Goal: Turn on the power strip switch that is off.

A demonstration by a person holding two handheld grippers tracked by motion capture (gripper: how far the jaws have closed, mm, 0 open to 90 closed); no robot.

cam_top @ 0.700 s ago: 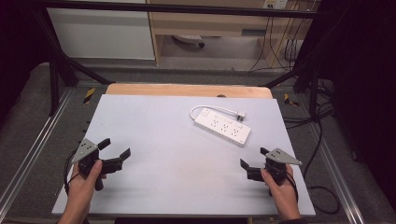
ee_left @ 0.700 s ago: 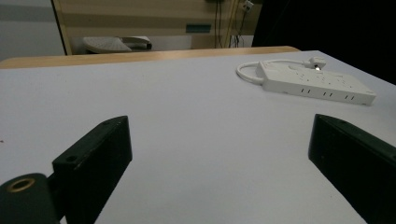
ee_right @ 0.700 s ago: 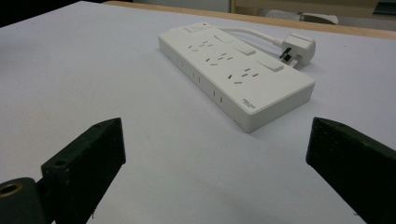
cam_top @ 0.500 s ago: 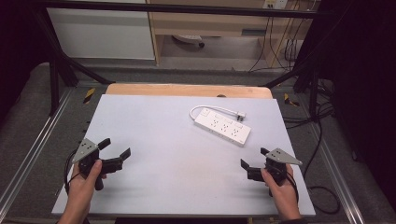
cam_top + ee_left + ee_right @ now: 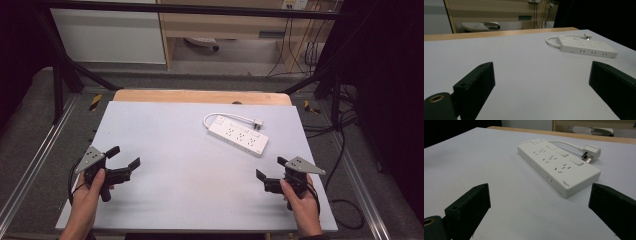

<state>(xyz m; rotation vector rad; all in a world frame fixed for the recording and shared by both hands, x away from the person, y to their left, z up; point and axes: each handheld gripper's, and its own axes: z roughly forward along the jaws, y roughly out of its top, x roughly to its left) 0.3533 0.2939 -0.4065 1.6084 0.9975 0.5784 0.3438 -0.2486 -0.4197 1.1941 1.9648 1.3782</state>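
While both grippers rest low near the person's edge of the table [image 5: 165,130], each with its jaws spread wide and nothing between them, the white power strip [image 5: 238,136] lies flat toward the far right of the table, well apart from either tool. The right gripper [image 5: 272,172] is the nearer of the two and seems the natural one to go first; the left gripper [image 5: 122,161] sits far off at the opposite side. To approach well, the right gripper should probably come at the strip across its narrow width rather than along its length, since the jaws look wide enough for the short side only, and it should stay off the cord [image 5: 225,117] that loops from the strip's far end round to the plug [image 5: 258,122]. The high view gives the whole layout: the strip set at a slant and both hands at the near corners. The right gripper view adds detail that is lost from above: the sockets and switches on the strip's top face [image 5: 556,163], the plug's [image 5: 591,152] metal pins, and a small label on the near end. The left gripper view shows the strip's [image 5: 587,46] long side with its side slots.
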